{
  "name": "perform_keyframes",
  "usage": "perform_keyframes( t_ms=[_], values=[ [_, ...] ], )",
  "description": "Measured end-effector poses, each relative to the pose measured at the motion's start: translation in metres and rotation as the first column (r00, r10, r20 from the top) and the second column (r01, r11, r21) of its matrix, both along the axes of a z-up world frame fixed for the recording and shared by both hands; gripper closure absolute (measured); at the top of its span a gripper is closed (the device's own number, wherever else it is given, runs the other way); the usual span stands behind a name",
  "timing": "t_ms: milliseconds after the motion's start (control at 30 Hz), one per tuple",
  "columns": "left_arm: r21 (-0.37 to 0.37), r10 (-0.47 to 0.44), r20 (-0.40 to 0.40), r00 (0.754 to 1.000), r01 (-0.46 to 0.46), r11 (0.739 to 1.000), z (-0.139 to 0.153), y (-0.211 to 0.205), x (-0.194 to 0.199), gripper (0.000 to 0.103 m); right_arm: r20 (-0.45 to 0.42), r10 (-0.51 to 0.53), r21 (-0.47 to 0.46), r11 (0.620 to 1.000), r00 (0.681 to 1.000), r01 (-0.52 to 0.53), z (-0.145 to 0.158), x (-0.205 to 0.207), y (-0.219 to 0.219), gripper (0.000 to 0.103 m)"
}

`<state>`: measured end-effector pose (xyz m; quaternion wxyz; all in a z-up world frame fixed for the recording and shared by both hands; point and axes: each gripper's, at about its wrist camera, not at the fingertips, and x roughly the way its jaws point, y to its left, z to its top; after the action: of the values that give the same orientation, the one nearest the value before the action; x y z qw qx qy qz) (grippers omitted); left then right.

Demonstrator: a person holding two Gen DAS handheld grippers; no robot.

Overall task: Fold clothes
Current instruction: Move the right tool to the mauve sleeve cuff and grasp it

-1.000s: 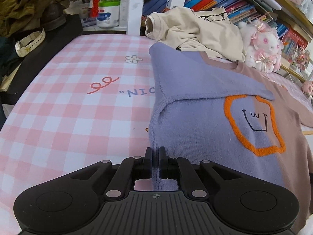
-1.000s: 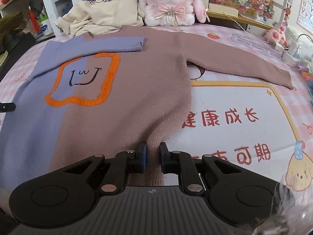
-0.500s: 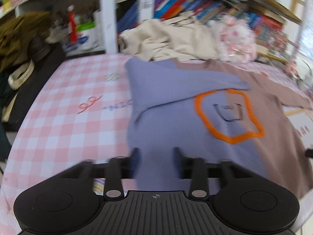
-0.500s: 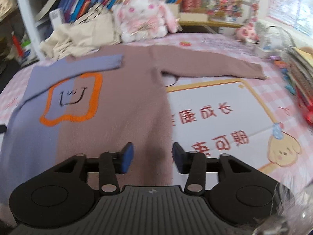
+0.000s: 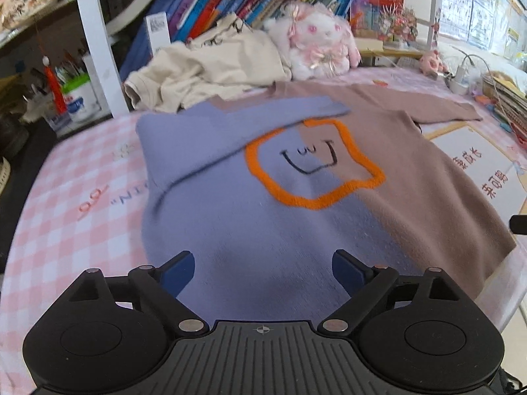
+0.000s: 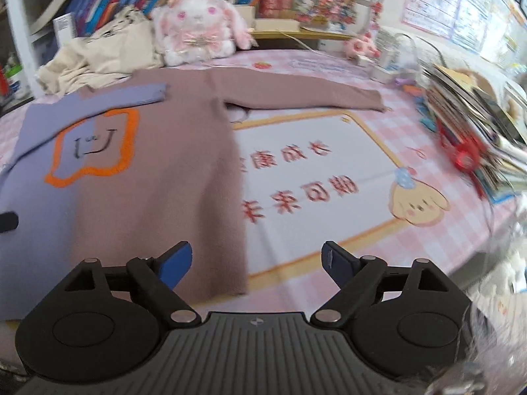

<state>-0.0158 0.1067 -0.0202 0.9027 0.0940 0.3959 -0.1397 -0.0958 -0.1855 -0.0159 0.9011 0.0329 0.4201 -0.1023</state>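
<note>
Both the left gripper [image 5: 263,271] and the right gripper [image 6: 256,265] are hanging wide apart, holding nothing, over the sweater [image 6: 158,164] that is lying flat on the pink table [image 6: 378,138], its neck pointing toward the bookshelf [image 5: 250,3].

A table covered by a pink checked cloth [image 5: 75,217] is seen, with a white printed panel [image 6: 316,177] on it. A two-tone sweater [image 5: 296,197], purple and brown, is spread flat on the cloth, its purple sleeve folded across the chest, its brown sleeve [image 6: 306,93] stretched out. Behind the sweater, a crumpled cream garment [image 5: 210,72] and a plush rabbit [image 5: 316,46] are placed. To the sweater's right, stacked books [image 6: 477,125] are seen.
</note>
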Motion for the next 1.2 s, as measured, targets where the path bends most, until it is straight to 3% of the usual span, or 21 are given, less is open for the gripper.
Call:
perform_keyframes(
  t_ms=[233,400,733,833,1067,1200],
  values=[
    [0.006,0.075,-0.005,0.997,-0.075,0.997,0.001,-0.002,-0.003,0.010,0.037,-0.075,0.057,0.996,0.996,0.073,0.001,0.016,-0.037,0.014],
    [0.018,0.187,-0.026,0.982,-0.186,0.982,0.001,-0.010,-0.001,0.009,0.055,-0.046,0.095,0.995,0.997,0.041,0.000,0.050,-0.078,0.014],
    [0.053,0.422,-0.043,0.906,-0.419,0.906,-0.004,-0.066,-0.020,0.006,0.040,0.035,0.107,0.994,0.999,-0.039,-0.007,0.129,-0.183,0.017],
    [0.069,0.467,-0.053,0.883,-0.463,0.884,-0.008,-0.087,-0.032,0.006,0.034,0.046,0.123,0.991,0.998,-0.050,-0.012,0.149,-0.210,0.023],
    [0.117,0.496,-0.054,0.867,-0.487,0.865,-0.004,-0.119,-0.047,0.006,0.011,0.027,0.181,0.983,1.000,-0.029,-0.026,0.197,-0.265,0.042],
    [0.136,0.522,-0.055,0.851,-0.511,0.849,-0.002,-0.128,-0.050,0.006,0.017,-0.032,0.233,0.972,0.999,0.027,-0.032,0.217,-0.289,0.043]
  ],
)
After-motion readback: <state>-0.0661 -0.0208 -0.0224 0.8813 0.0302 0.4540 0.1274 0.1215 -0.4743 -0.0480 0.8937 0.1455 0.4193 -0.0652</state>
